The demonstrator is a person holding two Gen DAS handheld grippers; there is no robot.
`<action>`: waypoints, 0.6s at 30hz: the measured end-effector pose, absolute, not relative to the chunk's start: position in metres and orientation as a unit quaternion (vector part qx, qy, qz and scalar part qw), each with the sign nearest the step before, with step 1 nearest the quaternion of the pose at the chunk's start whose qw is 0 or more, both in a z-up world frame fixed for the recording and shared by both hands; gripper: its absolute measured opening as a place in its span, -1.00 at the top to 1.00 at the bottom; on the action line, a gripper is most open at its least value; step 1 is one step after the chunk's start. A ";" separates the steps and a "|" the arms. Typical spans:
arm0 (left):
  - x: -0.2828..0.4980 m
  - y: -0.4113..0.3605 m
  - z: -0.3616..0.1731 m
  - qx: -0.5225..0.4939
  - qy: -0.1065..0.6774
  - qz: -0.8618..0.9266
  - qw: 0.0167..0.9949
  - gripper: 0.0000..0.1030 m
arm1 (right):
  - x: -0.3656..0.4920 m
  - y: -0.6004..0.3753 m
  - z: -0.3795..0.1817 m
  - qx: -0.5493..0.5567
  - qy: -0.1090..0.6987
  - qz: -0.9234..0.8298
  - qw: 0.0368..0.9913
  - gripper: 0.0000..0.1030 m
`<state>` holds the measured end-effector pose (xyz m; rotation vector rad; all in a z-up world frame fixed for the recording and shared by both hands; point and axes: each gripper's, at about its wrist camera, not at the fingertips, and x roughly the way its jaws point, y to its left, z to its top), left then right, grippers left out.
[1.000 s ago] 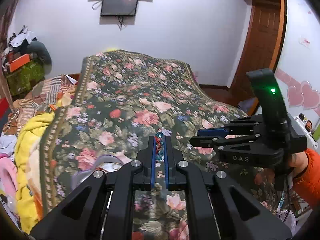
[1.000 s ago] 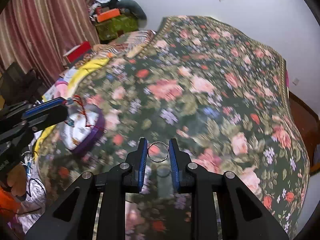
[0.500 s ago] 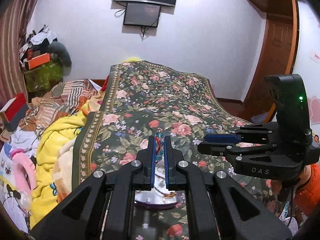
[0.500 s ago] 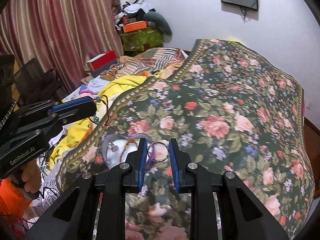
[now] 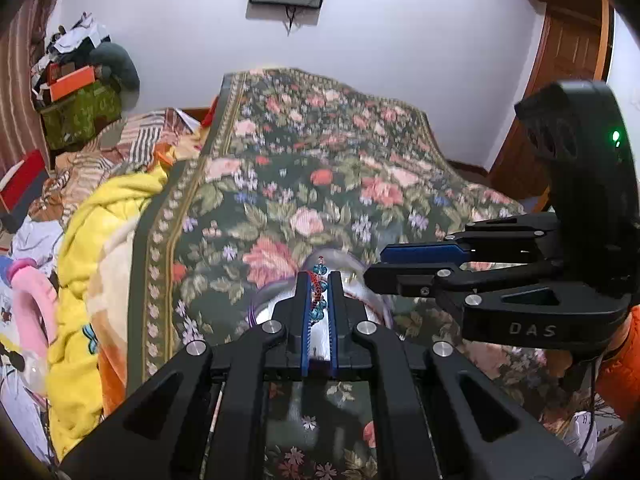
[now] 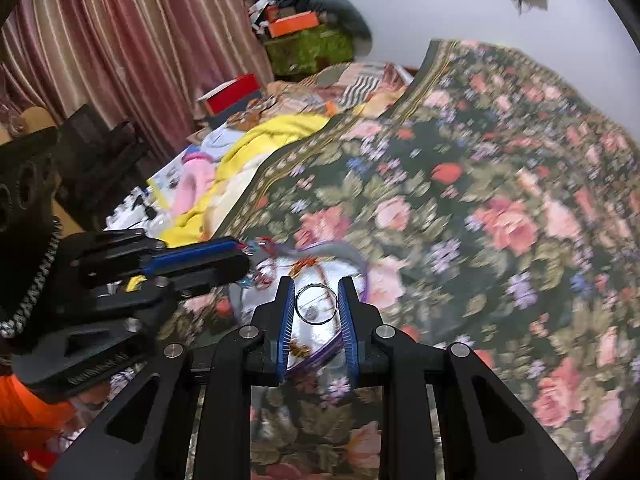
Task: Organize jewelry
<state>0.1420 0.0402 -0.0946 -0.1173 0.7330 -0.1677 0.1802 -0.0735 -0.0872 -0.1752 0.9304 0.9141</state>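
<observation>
Left gripper (image 5: 319, 292): your fingers are pressed together on a beaded strand (image 5: 318, 294) of blue beads and red cord; its lower end is hidden between the pads

Right gripper (image 6: 316, 304): your fingers pinch a thin metal ring (image 6: 316, 303), held upright and facing the camera

Dish (image 6: 344, 268): a pale round dish with a purple rim lies on the floral bedspread (image 6: 460, 200), just under both grippers; your fingers cover most of it

Dish contents: small red and gold pieces at 11 o'clock of the ring, too blurred to name

Right gripper from the left wrist view (image 5: 380, 266): it sits at 3 o'clock; the ring is not visible there

Person: an orange sleeve (image 5: 618, 364), cut off at the frame edge
</observation>
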 end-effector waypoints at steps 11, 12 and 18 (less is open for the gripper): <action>0.145 0.039 -0.101 -0.060 0.365 -0.080 0.926 0.89 | 0.177 -0.071 -0.098 -0.082 0.445 0.436 0.778 0.61; 0.145 0.039 -0.100 -0.058 0.364 -0.078 0.926 0.89 | 0.176 -0.070 -0.098 -0.083 0.448 0.438 0.775 0.61; 0.140 0.045 -0.090 -0.059 0.350 -0.063 0.933 0.89 | 0.173 -0.071 -0.094 -0.090 0.446 0.434 0.778 0.56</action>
